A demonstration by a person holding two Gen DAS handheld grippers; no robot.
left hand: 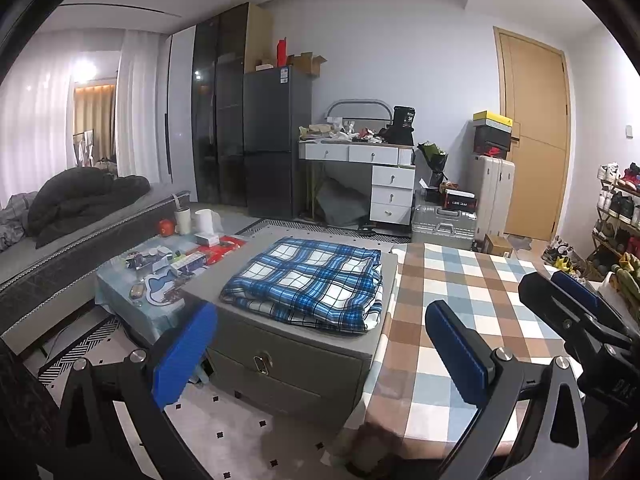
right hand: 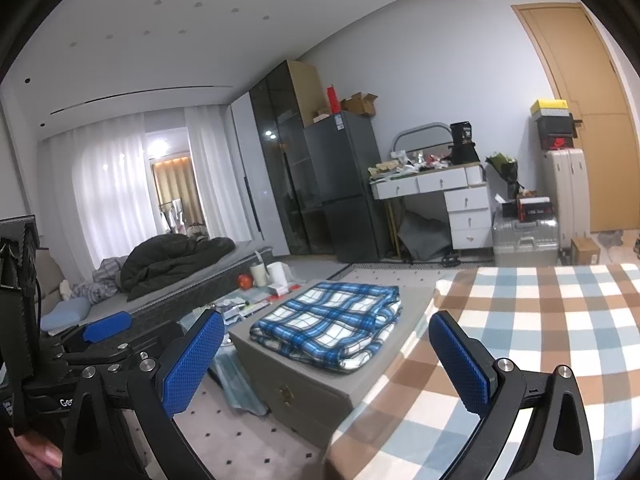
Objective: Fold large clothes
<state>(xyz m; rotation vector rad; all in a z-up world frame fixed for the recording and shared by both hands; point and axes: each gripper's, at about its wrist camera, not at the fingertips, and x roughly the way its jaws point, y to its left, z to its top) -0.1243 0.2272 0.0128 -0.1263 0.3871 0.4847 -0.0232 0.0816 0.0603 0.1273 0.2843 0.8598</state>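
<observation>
Both blue-padded black grippers, left gripper (left hand: 320,350) and right gripper (right hand: 326,364), jaws apart and empty, face the folded blue-and-white plaid cloth (left hand: 310,282) lying ahead atop the grey drawer cabinet (left hand: 288,364), long axis running away, left likely nearer.

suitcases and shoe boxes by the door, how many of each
Upright cream suitcase: 1
Silver suitcase lying flat: 1
Shoe boxes stacked on the upright suitcase: 2, a yellow-lidded one over a black one
Total: 4
</observation>
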